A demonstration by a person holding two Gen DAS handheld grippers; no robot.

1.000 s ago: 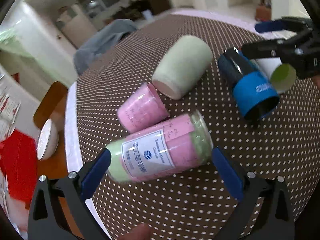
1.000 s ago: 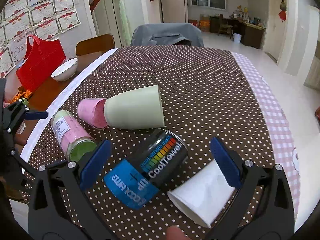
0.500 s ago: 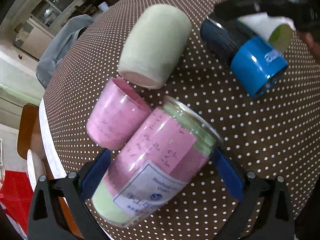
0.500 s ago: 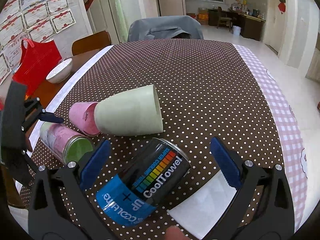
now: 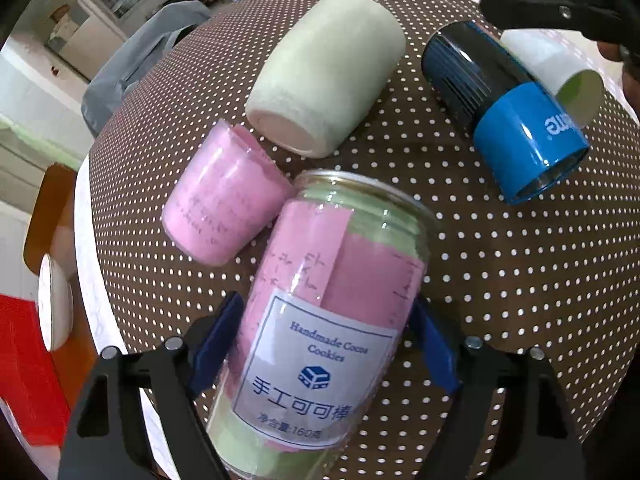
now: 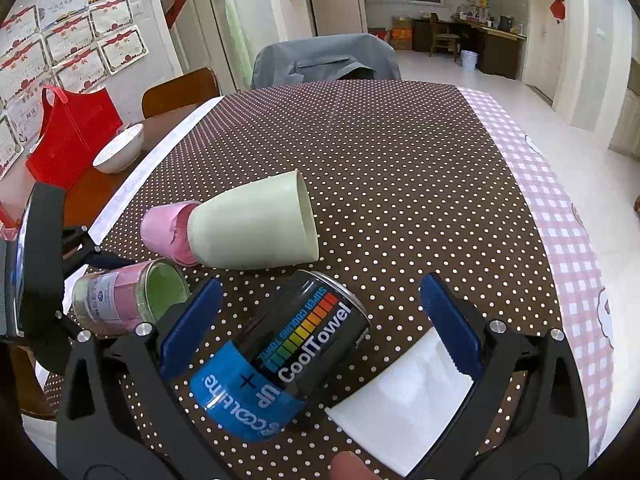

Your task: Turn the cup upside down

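Just sitting there: brown dotted tablecloth, with green cup, pink cup, CoolTowel can, white cup lying sideways.

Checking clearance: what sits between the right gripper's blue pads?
In the right wrist view, the black-and-blue CoolTowel can lies between them; the right gripper is open.

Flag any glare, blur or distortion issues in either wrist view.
Left wrist: cookie jar fills the frame, label sharp, specular streaks on the blue-black can, tablecloth bowed by fisheye. Right wrist: evenly lit, sharp; floor by the far doorway blown out; white cup nearly featureless.
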